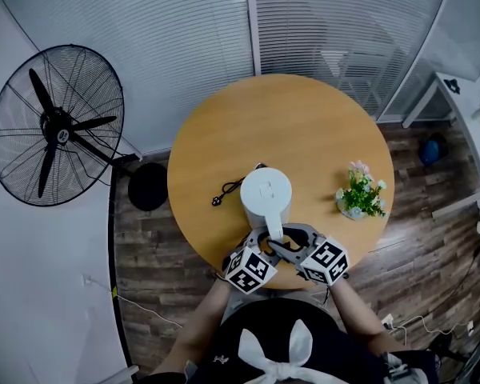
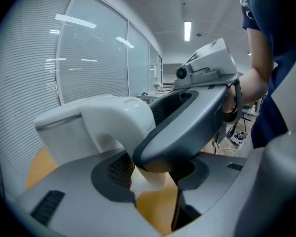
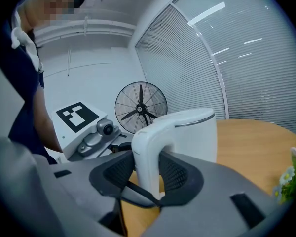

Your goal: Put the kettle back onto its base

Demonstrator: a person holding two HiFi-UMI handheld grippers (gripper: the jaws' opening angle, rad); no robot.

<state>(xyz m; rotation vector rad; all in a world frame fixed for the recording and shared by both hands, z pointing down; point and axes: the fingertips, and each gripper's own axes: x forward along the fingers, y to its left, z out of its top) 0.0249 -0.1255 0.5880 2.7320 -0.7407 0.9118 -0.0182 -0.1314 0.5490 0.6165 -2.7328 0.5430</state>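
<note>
A white kettle (image 1: 266, 194) (image 3: 187, 137) stands upright near the front edge of the round wooden table (image 1: 304, 118), its handle (image 1: 274, 229) towards me. A black cord runs in under it, and whatever lies beneath it is hidden. My right gripper (image 1: 282, 243) (image 3: 145, 174) has its pads pressed on both sides of the handle (image 3: 145, 157). My left gripper (image 1: 263, 243) (image 2: 155, 181) reaches in from the left, open. The handle (image 2: 118, 122) lies against its left pad, with a gap to the other. One right gripper finger (image 2: 187, 117) crosses in front of it.
A small potted plant (image 1: 360, 192) (image 3: 291, 177) sits on the table to the right of the kettle. The cord's plug (image 1: 218, 201) lies on the table to the left. A black floor fan (image 1: 56, 126) (image 3: 140, 107) stands beyond the table's left side. Window blinds run behind.
</note>
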